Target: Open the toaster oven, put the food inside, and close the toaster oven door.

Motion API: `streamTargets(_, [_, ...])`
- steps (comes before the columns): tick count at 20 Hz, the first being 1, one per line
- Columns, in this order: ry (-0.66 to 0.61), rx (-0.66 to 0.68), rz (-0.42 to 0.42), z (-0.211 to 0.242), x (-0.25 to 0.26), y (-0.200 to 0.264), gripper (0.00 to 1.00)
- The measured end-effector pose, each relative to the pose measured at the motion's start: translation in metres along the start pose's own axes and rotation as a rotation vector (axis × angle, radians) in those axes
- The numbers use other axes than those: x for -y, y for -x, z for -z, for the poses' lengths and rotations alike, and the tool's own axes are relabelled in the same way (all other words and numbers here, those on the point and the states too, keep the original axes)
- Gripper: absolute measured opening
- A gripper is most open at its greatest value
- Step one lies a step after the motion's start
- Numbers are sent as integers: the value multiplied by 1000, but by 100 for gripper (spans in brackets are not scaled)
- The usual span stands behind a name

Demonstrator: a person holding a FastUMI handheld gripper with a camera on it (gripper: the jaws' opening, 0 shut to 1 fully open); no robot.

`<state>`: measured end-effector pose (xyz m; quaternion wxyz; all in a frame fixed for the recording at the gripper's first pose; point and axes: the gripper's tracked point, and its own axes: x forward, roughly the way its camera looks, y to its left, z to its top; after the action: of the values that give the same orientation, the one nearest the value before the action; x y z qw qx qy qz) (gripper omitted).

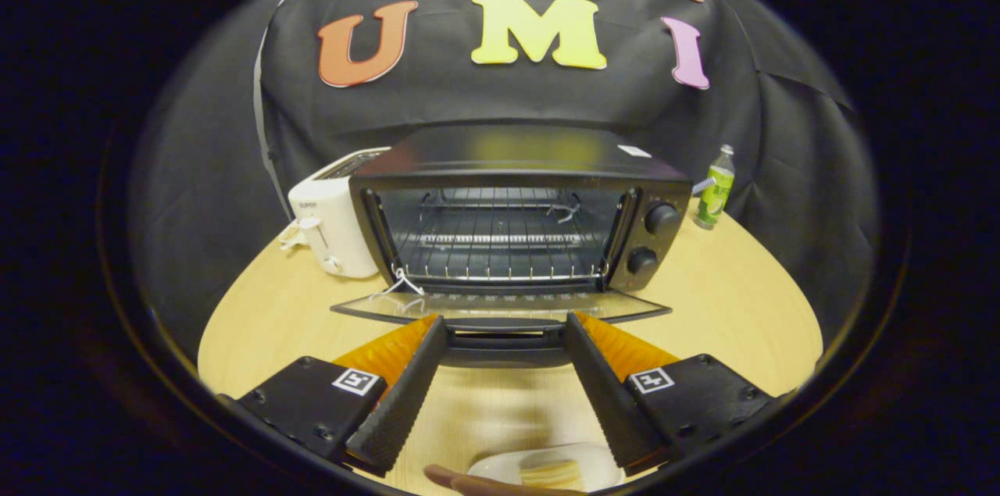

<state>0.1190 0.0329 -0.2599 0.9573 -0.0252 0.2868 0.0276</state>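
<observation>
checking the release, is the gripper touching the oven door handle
Cannot tell. In the gripper view the open gripper has its fingertips flanking the door handle, so close that no gap or contact shows plainly.

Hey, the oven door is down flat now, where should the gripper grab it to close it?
Take the door's handle, the dark bar along its front edge, just ahead of the open gripper. Come from the front and lift: the door hinges at the oven mouth, so that edge likely swings easiest.

Black toaster oven (519,207), white toaster (332,226), green bottle (715,195)
</observation>
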Motion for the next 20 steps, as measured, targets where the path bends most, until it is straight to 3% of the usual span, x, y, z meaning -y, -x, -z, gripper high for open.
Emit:
streamTargets(6, [-2, -80, -1, 29, 0, -3, 100])
streamTargets(9, [-36, -204, -4, 70, 4, -24, 100])
streamTargets(10, [-60, -136, -2, 77, 3, -44, 100])
streamTargets(11, [-54, -188, -7, 71, 2, -43, 100])
streamTargets(14, [-27, -148, -3, 55, 5, -53, 100])
streamTargets(20, [45, -109, -25, 64, 10, -26, 100])
